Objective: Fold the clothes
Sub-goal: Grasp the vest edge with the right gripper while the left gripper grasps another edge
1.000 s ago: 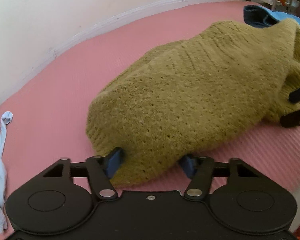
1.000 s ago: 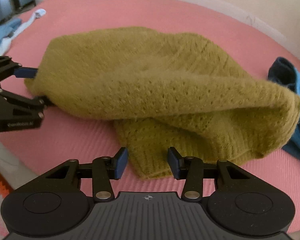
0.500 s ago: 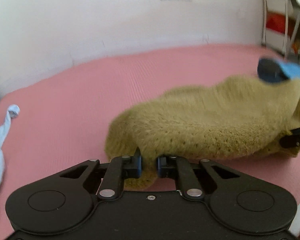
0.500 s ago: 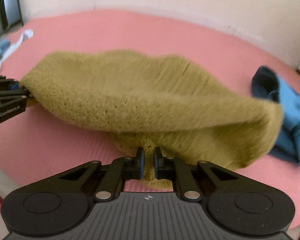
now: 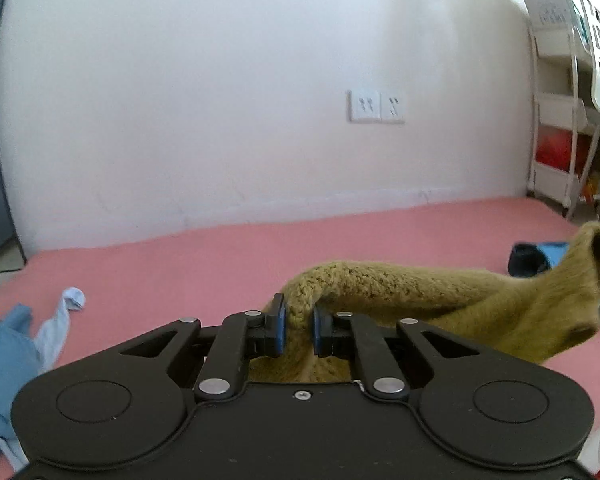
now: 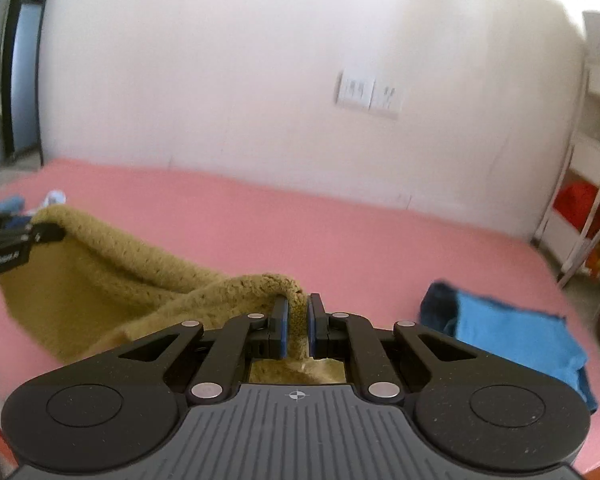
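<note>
olive sweater (image 5: 440, 296), left claw (image 5: 298, 326) clamped

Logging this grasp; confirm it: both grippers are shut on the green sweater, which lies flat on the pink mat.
Not flat. Both wrist views show the green sweater lifted and sagging between the left gripper and right gripper, both shut on it, above the pink mat.

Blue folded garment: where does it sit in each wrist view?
Left wrist: blue folded garment at far right edge, partly behind the lifted olive sweater.
Right wrist: lower right, on the pink mat.
Shared landmark: wall sockets.
</note>
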A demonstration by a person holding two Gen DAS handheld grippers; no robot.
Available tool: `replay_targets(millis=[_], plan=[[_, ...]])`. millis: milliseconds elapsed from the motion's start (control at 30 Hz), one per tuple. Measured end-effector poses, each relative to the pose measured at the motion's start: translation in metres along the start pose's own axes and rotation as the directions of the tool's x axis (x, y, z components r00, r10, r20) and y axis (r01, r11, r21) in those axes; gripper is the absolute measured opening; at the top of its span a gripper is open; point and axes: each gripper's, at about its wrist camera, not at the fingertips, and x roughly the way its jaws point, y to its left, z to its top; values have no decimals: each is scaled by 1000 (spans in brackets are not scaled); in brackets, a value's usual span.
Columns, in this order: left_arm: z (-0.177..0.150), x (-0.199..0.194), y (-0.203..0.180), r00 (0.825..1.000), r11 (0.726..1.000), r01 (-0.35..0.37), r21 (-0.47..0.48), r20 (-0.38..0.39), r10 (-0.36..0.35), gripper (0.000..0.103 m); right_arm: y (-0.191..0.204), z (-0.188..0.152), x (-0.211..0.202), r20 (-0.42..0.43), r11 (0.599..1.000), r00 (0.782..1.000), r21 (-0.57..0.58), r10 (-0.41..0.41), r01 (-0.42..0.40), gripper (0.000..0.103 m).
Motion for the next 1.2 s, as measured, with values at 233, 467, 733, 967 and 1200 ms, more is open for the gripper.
replay_targets(millis=[233, 467, 733, 967, 1200], plan=[[32, -44, 23, 999, 998, 7, -61, 49, -4, 11, -17, 39, -61, 178, 999, 984, 32, 0, -6, 7], [78, -86, 54, 989, 991, 124, -58, 89, -119, 11, -30, 78, -130, 379, 996, 924, 40, 58, -79, 7], [94, 10, 62, 996, 997, 79, 1, -48, -79, 14, -50, 140, -50, 324, 997, 946, 48, 36, -54, 8], [39, 147, 63, 965, 999, -28, 17, -261, 31, 10, -42, 135, 104, 79, 999, 997, 30, 21, -23, 8], [-24, 186, 67, 933, 997, 76, -25, -350, -80, 13, -43, 113, 250, -106, 1000, 994, 5, -30, 30, 8]])
